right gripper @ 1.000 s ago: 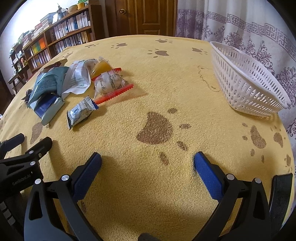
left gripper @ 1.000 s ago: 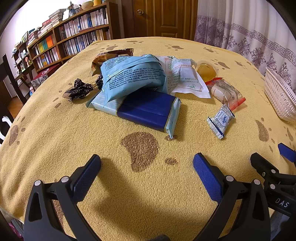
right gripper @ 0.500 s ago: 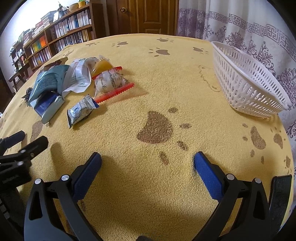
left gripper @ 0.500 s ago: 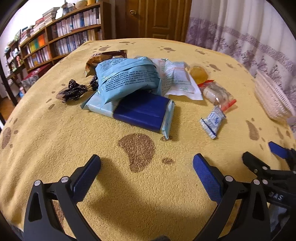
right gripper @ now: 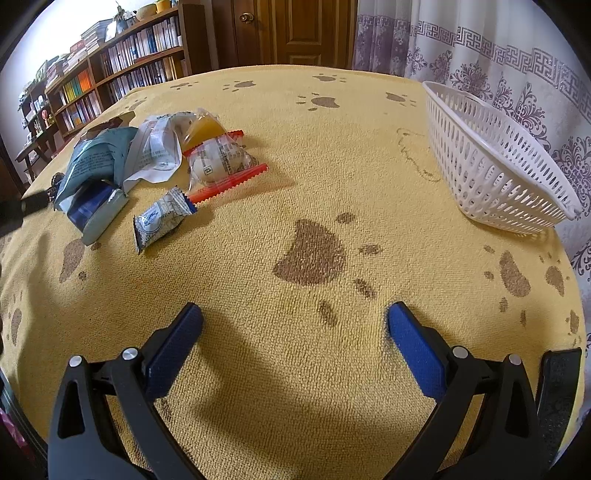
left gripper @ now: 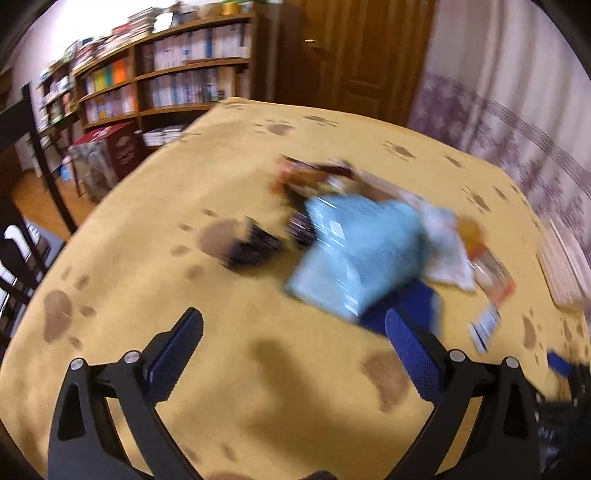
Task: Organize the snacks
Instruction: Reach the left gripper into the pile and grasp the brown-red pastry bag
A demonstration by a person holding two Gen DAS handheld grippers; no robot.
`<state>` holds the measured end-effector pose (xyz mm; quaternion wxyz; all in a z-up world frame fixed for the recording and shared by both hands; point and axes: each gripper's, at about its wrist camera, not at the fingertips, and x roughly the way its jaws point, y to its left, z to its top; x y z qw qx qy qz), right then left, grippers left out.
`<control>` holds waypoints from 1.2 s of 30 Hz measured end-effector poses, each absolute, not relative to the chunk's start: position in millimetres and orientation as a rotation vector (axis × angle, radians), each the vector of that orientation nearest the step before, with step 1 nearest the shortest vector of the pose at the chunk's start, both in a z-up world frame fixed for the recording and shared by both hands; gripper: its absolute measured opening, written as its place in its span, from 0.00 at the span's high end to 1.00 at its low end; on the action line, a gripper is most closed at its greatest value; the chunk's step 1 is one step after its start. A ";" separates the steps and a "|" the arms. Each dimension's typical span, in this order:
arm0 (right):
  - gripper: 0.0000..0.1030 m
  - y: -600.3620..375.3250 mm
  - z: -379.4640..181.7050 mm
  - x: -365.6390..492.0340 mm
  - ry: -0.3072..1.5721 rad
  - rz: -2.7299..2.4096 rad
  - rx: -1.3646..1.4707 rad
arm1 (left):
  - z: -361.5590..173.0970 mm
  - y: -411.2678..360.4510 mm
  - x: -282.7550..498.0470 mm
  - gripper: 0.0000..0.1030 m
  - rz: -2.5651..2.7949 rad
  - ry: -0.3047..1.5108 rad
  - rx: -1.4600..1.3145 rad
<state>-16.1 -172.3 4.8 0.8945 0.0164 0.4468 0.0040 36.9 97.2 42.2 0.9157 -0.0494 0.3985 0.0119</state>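
The left gripper (left gripper: 293,330) has its fingers apart and empty; the light-blue snack bag (left gripper: 354,254) lies just beyond them, right of centre, nearer this hand. The right gripper (right gripper: 294,325), fingers also spread, faces bare desk (right gripper: 332,166); the white basket (right gripper: 495,162) sits upper right.

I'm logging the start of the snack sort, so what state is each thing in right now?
left gripper: open, holding nothing
right gripper: open, holding nothing
white basket: upright on the table, nothing visible inside
small blue-and-white packet: sealed, lying apart from the pile
red-edged bun packet: sealed, lying flat
light-blue bag: lying over the dark-blue pack
door: shut
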 end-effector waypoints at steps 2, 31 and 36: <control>0.02 -172.1 4.8 -16.0 0.927 0.008 0.034 | 44.5 111.7 44.1 0.05 0.056 0.820 -0.114; 0.02 -171.3 4.1 -16.9 0.924 0.007 0.033 | 65.0 109.2 112.8 0.21 -0.047 0.771 -0.109; 0.02 -171.0 4.0 -17.0 0.924 0.006 0.033 | 68.9 100.8 144.5 0.21 -0.093 0.786 -0.128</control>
